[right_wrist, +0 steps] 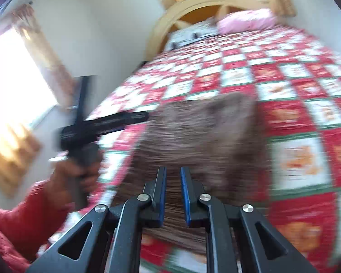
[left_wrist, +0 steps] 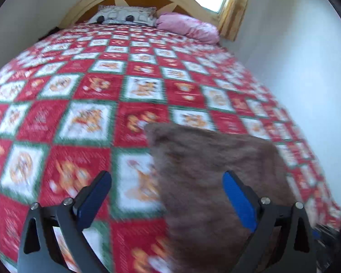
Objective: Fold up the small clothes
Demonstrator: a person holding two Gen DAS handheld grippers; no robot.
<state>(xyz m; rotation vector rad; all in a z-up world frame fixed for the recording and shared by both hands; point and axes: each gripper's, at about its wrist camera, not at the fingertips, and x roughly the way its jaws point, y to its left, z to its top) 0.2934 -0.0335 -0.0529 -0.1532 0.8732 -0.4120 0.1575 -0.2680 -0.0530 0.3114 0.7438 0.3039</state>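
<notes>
Left wrist view is showing the left tool (left_wrist: 167, 183) spread wide with nothing between its pads, beside a fuzzy brown garment (left_wrist: 211, 173) lying on the bed's red checked quilt (left_wrist: 84, 95). Right wrist view is showing the right tool (right_wrist: 173, 179) nearly closed over the garment's (right_wrist: 200, 136) near edge; blur is hiding whether it is pinching fabric. Folding is looking partly done, judging by the compact shape, though the layers are too smeared to count.
</notes>
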